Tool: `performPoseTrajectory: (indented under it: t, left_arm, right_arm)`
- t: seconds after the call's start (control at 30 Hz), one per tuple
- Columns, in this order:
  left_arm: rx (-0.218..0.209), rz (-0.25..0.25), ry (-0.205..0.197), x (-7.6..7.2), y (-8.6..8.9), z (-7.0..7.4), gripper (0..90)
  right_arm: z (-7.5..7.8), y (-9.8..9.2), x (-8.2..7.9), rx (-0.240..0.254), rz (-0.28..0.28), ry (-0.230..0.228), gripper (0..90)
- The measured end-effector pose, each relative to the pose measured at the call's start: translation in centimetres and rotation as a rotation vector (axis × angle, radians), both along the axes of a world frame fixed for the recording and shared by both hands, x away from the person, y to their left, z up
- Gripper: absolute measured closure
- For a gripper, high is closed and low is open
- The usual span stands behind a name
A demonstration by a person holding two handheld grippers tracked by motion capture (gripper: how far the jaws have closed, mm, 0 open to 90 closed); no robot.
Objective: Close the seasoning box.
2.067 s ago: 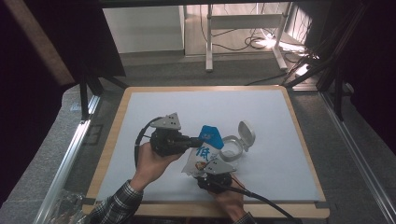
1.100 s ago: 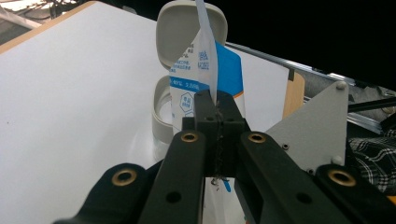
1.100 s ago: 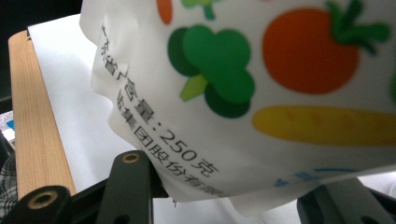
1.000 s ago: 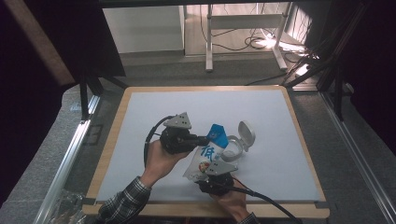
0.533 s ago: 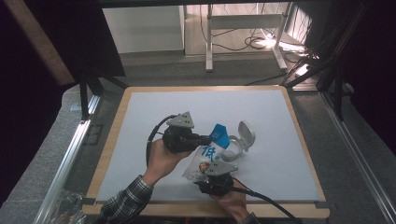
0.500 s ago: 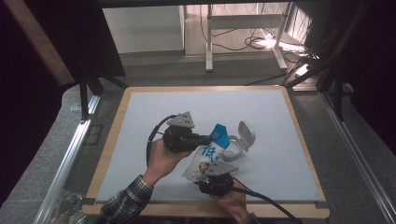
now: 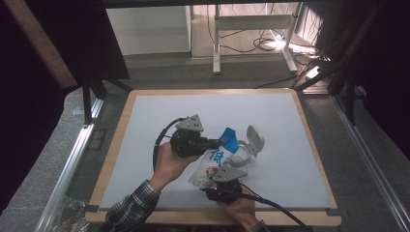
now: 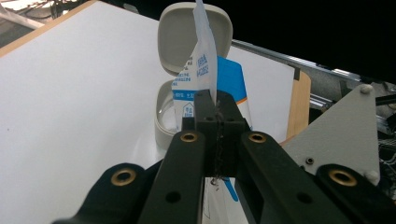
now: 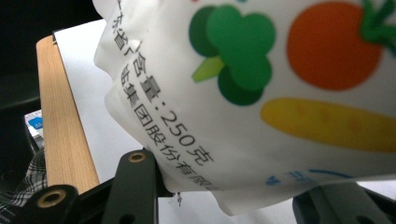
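High view, desk: a white-topped desk with a pale wooden rim (image 7: 309, 140) carries everything.
High view, left hand: the left hand (image 7: 170, 162) reaches in from below, sleeve checked, and holds the left gripper (image 7: 216, 143) level, pointing right at the top edge of the pouch.
High view, right hand: the right hand (image 7: 238, 209) sits near the front rim with the right gripper (image 7: 218, 178) pointing away, under the pouch's lower end.
High view, count: one white plastic pouch with blue print and pictured vegetables (image 7: 216, 162), one round off-white box with its hinged lid open (image 7: 246, 147), two grippers.
Left gripper view, jaws: pressed together, pinching the pouch's (image 8: 205, 70) thin top edge; the open box (image 8: 180, 42) stands just behind.
Right gripper view, jaws: spread around the pouch's (image 9: 261, 93) bottom end, gripping it.
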State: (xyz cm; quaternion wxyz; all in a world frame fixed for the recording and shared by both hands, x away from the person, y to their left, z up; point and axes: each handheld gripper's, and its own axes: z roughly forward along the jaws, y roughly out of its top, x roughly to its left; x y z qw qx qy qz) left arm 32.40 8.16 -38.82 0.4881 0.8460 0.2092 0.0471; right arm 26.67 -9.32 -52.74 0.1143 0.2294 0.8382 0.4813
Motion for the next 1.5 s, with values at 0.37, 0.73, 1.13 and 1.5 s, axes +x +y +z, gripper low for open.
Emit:
performPoseTrajectory:
  t: [0.37,0.73,1.13,1.5]
  left_arm:
    - [0.021,0.0,-0.013,0.2,-0.6,0.3,90.0]
    - [0.038,0.001,-0.014,0.7,-1.3,0.2,90.0]
    - [0.059,0.006,-0.021,1.3,-2.0,0.2,90.0]
    - [0.061,0.009,-0.016,1.7,-2.6,0.1,89.9]
  right_arm:
    - [0.3,0.0,-0.1,0.018,0.016,-0.005,57.8]
    - [0.3,-0.1,0.0,0.048,0.03,0.024,57.9]
    - [0.5,-0.3,0.2,0.069,0.05,0.038,57.9]
    - [0.8,-0.4,0.3,0.089,0.063,0.052,57.9]
